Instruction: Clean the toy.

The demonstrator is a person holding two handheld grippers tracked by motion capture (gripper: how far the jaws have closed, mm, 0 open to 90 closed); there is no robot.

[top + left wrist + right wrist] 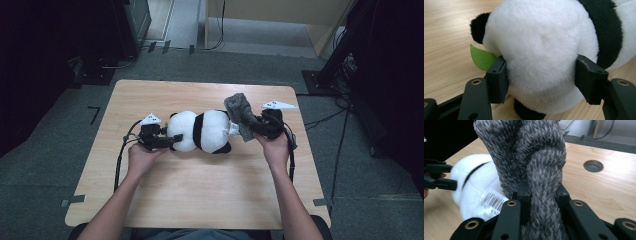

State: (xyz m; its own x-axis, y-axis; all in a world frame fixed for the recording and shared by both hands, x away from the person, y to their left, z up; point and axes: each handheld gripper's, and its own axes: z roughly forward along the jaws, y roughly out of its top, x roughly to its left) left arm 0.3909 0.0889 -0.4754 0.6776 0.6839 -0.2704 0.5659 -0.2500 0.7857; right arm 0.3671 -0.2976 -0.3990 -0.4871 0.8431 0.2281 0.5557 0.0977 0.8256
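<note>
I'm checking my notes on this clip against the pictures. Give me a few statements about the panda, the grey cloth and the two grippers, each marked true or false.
1. The left gripper has its jaws on either side of the panda's head. True.
2. The right gripper is shut on a grey cloth. True.
3. The panda stands upright on the table. False: it lies on its side.
4. A green leaf sits by the panda's head. True.
5. The grey cloth lies flat on the table. False: it is held up in the jaws.
6. The barcode tag is on the cloth. False: it is on the panda.
</note>
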